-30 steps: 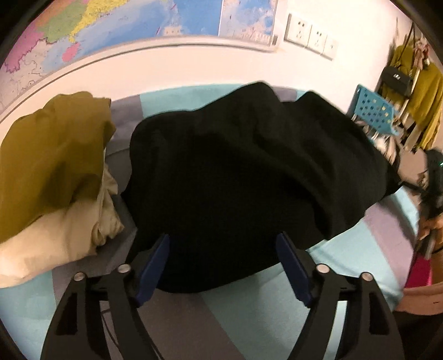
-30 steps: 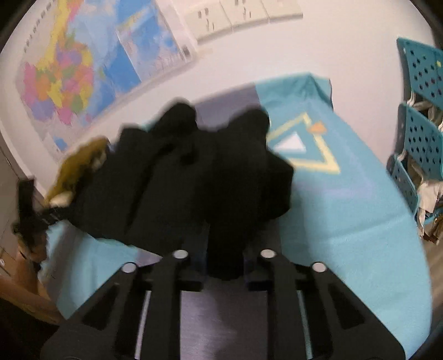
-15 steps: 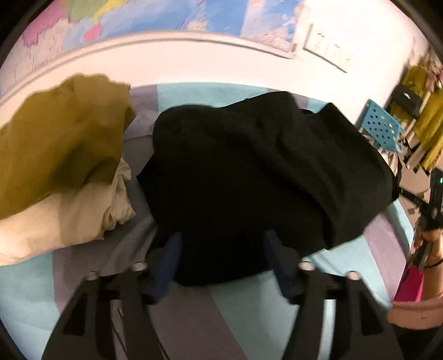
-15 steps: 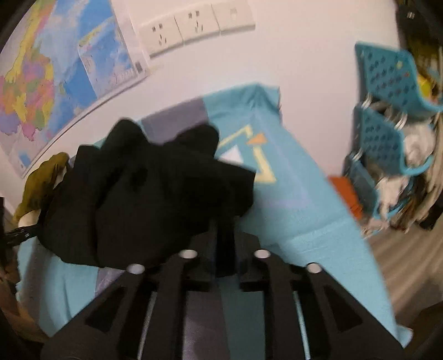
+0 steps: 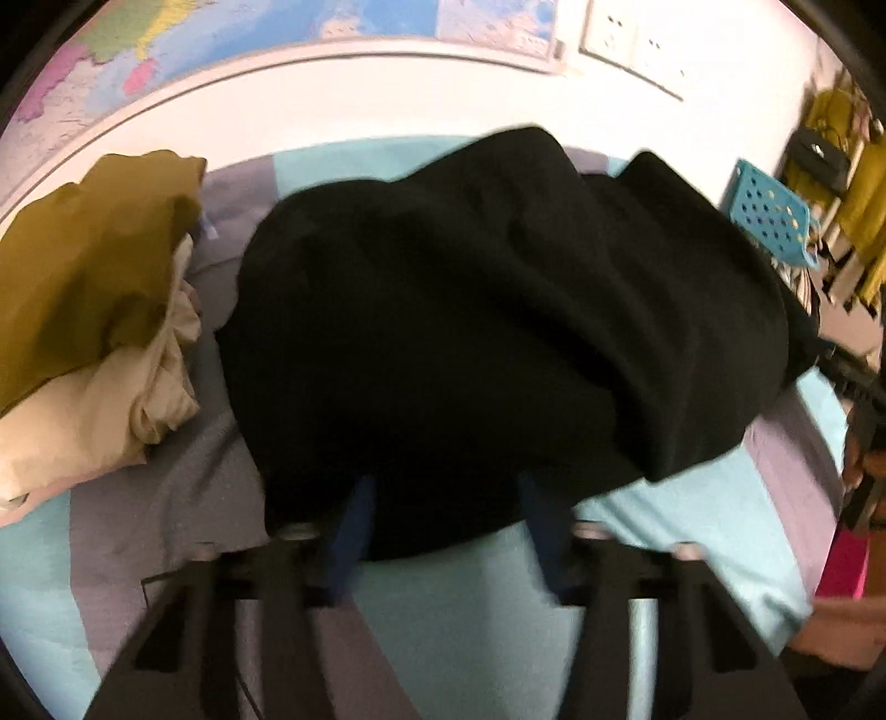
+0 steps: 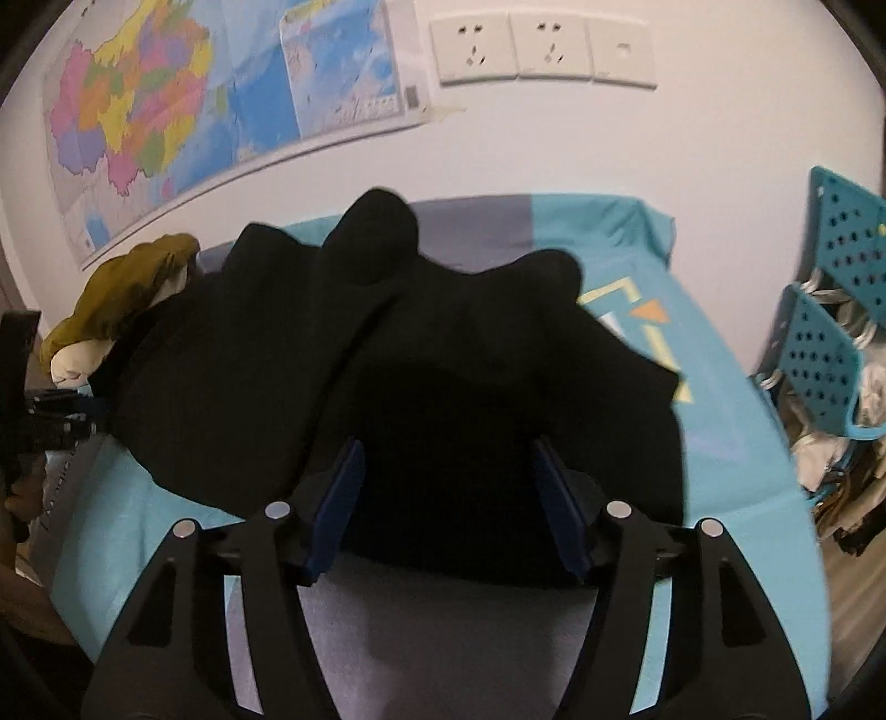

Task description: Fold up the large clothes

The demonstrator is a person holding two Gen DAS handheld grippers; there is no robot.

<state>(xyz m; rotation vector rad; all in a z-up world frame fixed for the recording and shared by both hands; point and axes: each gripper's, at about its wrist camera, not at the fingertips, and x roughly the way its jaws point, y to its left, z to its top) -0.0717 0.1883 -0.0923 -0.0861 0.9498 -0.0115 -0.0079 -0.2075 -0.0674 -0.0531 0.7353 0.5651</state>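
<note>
A large black garment (image 5: pixel 498 310) lies bunched in a heap on the blue and grey table cover (image 5: pixel 498 598). It also shows in the right wrist view (image 6: pixel 387 360). My left gripper (image 5: pixel 448 498) is open, its blue-padded fingers astride the garment's near edge, not closed on it. My right gripper (image 6: pixel 448 476) is open too, its fingers wide on either side of the garment's near hem, with cloth between them but not pinched.
An olive garment (image 5: pixel 94 266) lies on a cream one (image 5: pixel 94 421) at the table's left. Blue perforated baskets (image 6: pixel 830 310) with clothes stand to the right. A wall with a map (image 6: pixel 183 105) and sockets (image 6: pixel 537 50) is behind.
My right gripper was shut on the black garment's hem and has now opened wide. My left gripper narrowed a little but stays open, and shifted slightly.
</note>
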